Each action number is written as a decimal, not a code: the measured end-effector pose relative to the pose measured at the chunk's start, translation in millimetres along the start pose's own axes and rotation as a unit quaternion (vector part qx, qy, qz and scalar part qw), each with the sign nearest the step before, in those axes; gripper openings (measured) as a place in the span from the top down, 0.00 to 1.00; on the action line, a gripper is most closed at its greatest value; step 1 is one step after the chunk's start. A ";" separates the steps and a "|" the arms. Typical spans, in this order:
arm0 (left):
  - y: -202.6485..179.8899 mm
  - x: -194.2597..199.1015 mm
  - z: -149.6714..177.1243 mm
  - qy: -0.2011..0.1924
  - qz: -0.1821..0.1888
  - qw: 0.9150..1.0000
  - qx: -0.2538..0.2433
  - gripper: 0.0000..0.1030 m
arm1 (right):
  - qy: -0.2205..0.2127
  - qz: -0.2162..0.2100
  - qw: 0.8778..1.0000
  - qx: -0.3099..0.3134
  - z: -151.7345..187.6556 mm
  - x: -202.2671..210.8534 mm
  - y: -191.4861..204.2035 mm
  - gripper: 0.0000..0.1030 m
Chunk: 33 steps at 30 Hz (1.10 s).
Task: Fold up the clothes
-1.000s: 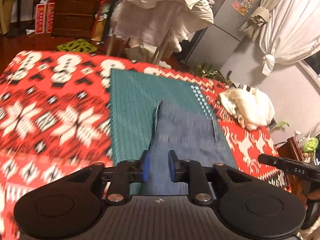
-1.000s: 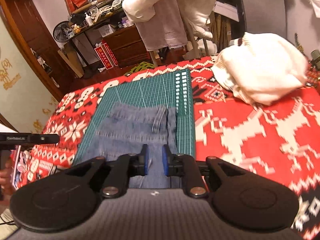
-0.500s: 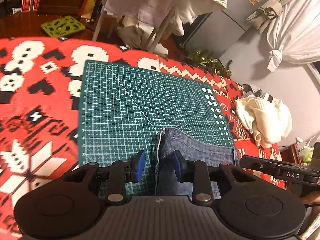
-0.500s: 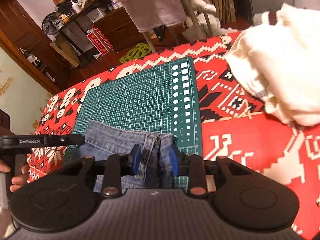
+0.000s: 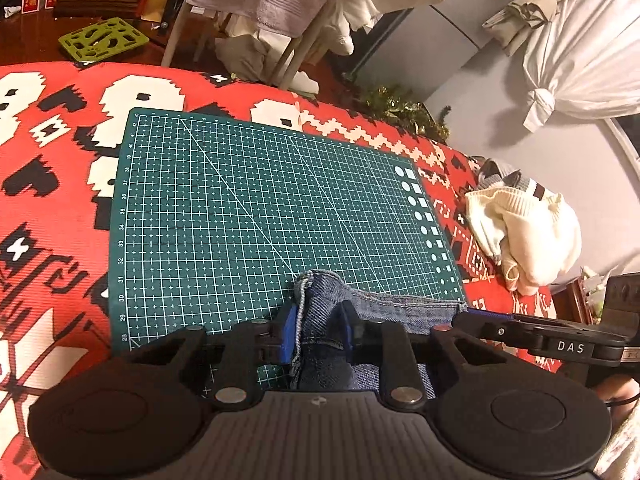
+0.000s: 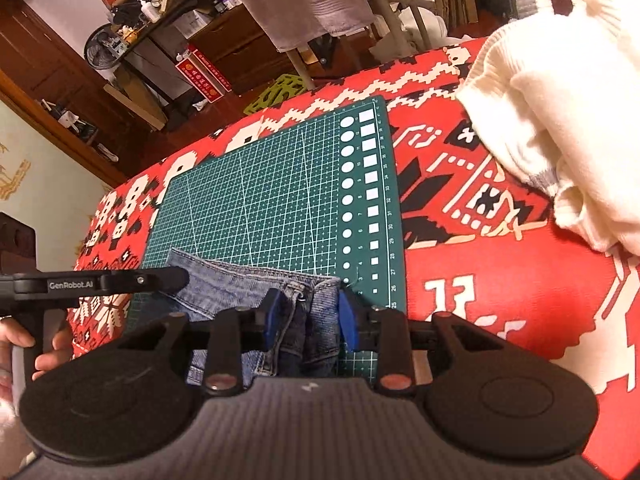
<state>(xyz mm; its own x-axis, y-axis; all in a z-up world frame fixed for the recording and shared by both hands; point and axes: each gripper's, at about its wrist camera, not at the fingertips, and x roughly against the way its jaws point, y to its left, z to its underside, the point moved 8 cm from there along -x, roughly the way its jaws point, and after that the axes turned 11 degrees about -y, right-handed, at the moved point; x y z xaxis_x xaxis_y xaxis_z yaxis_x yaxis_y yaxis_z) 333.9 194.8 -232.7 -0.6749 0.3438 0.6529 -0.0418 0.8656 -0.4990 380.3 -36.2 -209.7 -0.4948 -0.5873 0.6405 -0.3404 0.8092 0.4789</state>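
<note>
Blue jeans (image 5: 384, 308) lie on the near part of a green cutting mat (image 5: 260, 208), their far edge facing away from me. My left gripper (image 5: 318, 332) straddles the left corner of that edge, and both pads press the bunched denim. In the right wrist view my right gripper (image 6: 308, 316) stands open around the jeans (image 6: 224, 280) at the fly near the right corner, where the denim lies loose between the fingers. The rest of the jeans is hidden under the grippers.
The mat (image 6: 280, 192) lies on a red patterned blanket (image 5: 48, 200). A crumpled white sweater (image 6: 560, 120) sits on the blanket to the right. Beyond the far edge stand a chair draped with clothes (image 5: 300, 0) and room clutter.
Both grippers moved forward and down to the far edge of the jeans and widened on the way. The left fingers then narrowed onto the denim corner.
</note>
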 end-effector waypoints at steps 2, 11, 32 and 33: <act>-0.2 0.9 0.8 -0.005 0.002 1.000 -0.003 0.88 | -0.006 0.002 1.000 0.010 1.0 0.2 4.0 0.79; -14.6 27.9 -32.2 -0.040 0.018 0.999 0.001 0.90 | -0.052 -0.013 0.998 0.029 -31.2 27.1 33.0 0.87; -43.3 36.1 -107.6 -0.093 0.003 0.995 -0.027 0.90 | -0.110 0.004 0.993 0.041 -108.7 37.7 50.0 0.87; -41.8 33.3 -104.5 -0.087 0.001 0.996 -0.028 0.90 | -0.106 0.006 0.994 0.041 -105.5 35.3 48.4 0.87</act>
<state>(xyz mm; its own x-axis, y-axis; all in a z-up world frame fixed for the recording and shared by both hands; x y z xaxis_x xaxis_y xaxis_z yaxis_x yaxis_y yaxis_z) 390.2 208.1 -130.5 -0.7923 0.2820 0.5411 -0.0017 0.8858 -0.4640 430.7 -19.8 -100.6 -0.6527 -0.5682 0.5011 -0.3934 0.8195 0.4168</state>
